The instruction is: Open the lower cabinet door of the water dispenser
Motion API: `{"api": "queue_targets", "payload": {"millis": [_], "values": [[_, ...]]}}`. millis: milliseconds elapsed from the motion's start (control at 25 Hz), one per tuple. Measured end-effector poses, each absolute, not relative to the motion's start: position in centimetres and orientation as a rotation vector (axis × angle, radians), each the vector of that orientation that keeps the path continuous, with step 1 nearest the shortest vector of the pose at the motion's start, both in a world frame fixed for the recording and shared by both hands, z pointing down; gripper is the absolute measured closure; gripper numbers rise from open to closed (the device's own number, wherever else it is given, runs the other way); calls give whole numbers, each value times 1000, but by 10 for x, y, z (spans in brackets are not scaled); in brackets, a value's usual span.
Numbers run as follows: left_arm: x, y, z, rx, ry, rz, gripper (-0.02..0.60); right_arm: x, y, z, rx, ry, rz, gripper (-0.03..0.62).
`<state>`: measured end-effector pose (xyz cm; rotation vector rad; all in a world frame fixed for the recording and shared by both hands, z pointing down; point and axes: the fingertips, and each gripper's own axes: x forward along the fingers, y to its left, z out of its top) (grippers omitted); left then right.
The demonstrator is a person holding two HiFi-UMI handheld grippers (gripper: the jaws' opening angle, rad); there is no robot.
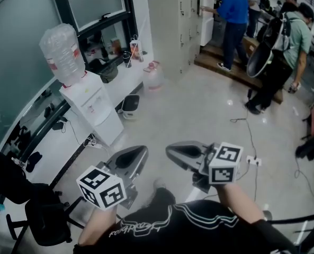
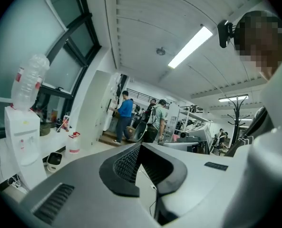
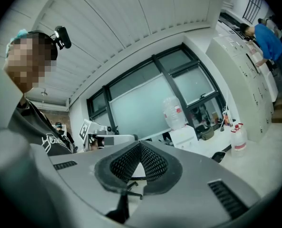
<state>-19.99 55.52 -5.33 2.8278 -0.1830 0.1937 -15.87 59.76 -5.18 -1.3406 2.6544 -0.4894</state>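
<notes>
Grey left gripper (image 1: pixel 142 151) and right gripper (image 1: pixel 171 150) are closed, empty: approach the white bottle-topped water dispenser (image 1: pixel 90 102), targeting its lower cabinet door (image 1: pixel 111 126).

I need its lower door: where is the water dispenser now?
In the head view, the water dispenser stands upper left against the window, with a clear jug on the floor farther right.

Office workspace — water dispenser (image 1: pixel 90 107), locker wall (image 1: pixel 176 25), swivel chair (image 1: pixel 46 224), ceiling strip light (image 2: pixel 190 46) — people (image 1: pixel 233 15) standing.
</notes>
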Motion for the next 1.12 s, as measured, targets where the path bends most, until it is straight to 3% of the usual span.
{"api": "queue_targets", "payload": {"millis": [600, 1120], "values": [[-107, 350, 25, 2670, -248, 325, 581, -70, 393, 19, -1361, 2651, -755, 582], [-77, 205, 95, 2501, -352, 366, 581, -31, 245, 73, -1318, 2728, -923, 582]]}}
